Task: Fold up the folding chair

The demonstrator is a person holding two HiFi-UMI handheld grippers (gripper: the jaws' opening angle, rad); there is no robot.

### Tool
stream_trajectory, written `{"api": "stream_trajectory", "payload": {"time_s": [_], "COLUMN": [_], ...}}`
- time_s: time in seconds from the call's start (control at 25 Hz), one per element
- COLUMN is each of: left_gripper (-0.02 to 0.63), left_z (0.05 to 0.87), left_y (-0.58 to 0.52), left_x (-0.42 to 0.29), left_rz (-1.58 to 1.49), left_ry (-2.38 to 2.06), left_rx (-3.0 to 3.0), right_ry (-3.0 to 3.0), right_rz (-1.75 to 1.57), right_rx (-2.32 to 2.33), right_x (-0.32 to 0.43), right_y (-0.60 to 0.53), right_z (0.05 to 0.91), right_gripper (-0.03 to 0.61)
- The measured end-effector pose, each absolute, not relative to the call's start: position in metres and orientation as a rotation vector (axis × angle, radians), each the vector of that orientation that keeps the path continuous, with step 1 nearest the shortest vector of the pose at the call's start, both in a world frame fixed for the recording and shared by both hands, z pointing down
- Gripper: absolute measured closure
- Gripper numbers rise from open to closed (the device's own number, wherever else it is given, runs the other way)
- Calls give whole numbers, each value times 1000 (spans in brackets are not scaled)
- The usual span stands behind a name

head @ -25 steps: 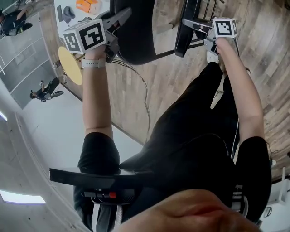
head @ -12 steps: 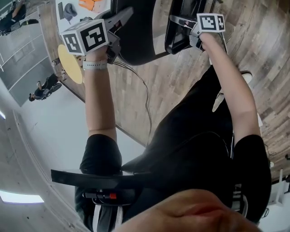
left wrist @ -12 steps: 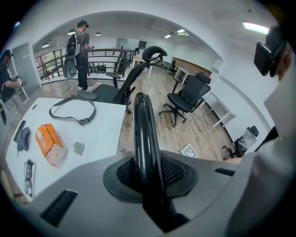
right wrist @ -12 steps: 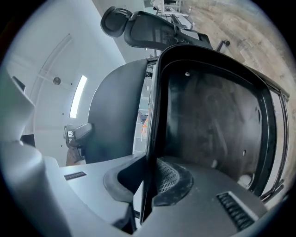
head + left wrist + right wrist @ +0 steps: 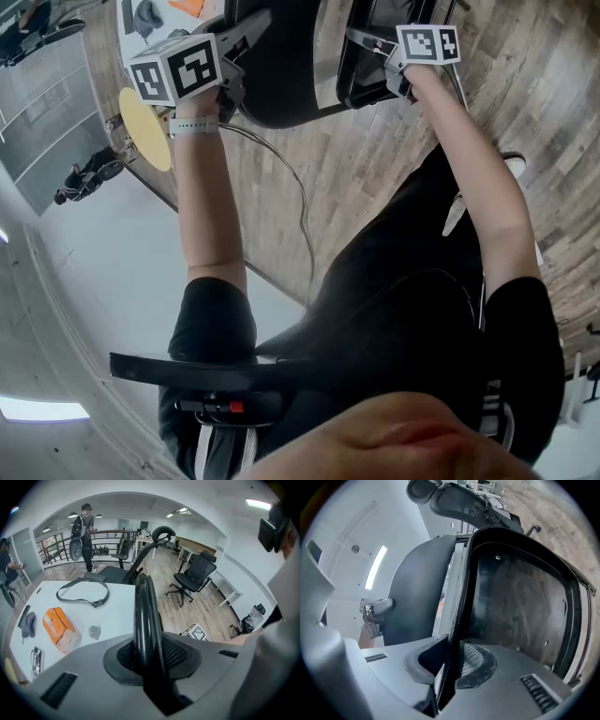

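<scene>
Head view, upper frame: left tool grips the backrest, right tool pinches the seat (nearly upright); closing the last gap remains, I judge.

The folding chair stands as two dark panels with only a narrow slot of wooden floor between them; its rim fills the left tool, whose jaws are opening, and a thin panel edge fills the right tool; left of the rim the white table bars passage, strewn with an orange pack and a strap; right of it the floor lies open up to an office chair; a cable trails over the floor by the person's legs.
</scene>
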State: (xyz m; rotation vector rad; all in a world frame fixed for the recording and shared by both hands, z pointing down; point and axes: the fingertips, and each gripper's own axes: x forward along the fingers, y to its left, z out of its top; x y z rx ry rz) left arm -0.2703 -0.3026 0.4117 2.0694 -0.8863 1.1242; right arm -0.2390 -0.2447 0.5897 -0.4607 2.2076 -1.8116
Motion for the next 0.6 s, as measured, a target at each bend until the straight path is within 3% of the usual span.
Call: {"api": "stream_trajectory", "payload": {"time_s": [0.52, 0.6], "left_gripper": [512, 487], "left_z": [420, 417], "left_y": [-314, -317], "left_x": [-296, -295], "left_rz": [1153, 1125], "left_ry": [-900, -924], "left_rx": [2079, 2096], "right_ry": [2205, 2241], "right_rz": [-1809, -1759], "right_rx": [-499, -523], "right_x": [-257, -255], "right_y": [-253, -254], "right_z": [594, 592], "right_gripper": [543, 543]}}
